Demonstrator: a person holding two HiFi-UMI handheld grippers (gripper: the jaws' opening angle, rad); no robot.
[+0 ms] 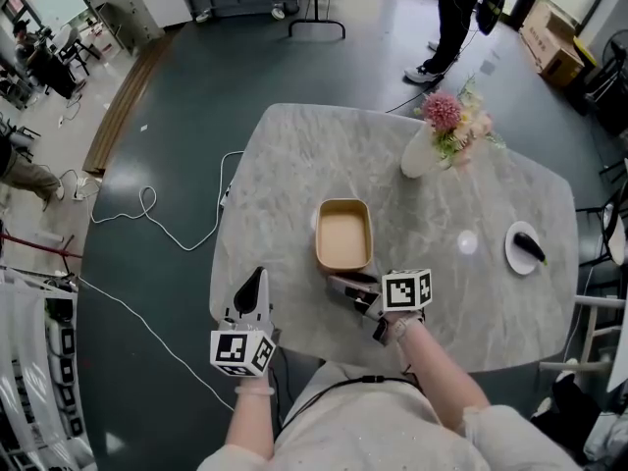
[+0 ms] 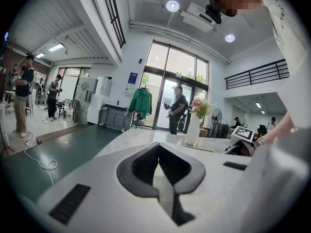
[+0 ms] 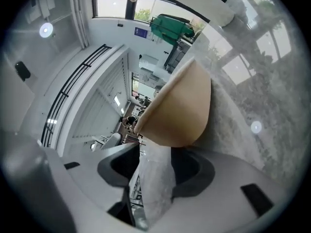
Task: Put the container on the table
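Note:
A tan, rounded-rectangle container [image 1: 343,235] stands upright and empty on the marble table [image 1: 294,165], near its middle. My right gripper [image 1: 345,285] lies low at the container's near end, tips just short of its wall. In the right gripper view the container's tan side [image 3: 180,110] fills the space just beyond the right gripper [image 3: 155,152]; the jaws stand apart with only table surface showing between them. My left gripper [image 1: 257,281] hovers at the table's near-left edge, away from the container. In its own view the left gripper [image 2: 158,152] has its pads meeting, with nothing held.
A white vase of pink flowers [image 1: 432,145] stands at the table's far right. A white plate with a dark item [image 1: 523,247] sits at the right edge, with a small white disc [image 1: 467,242] beside it. A cable [image 1: 147,209] lies on the floor at left. A person [image 1: 456,18] stands beyond the table.

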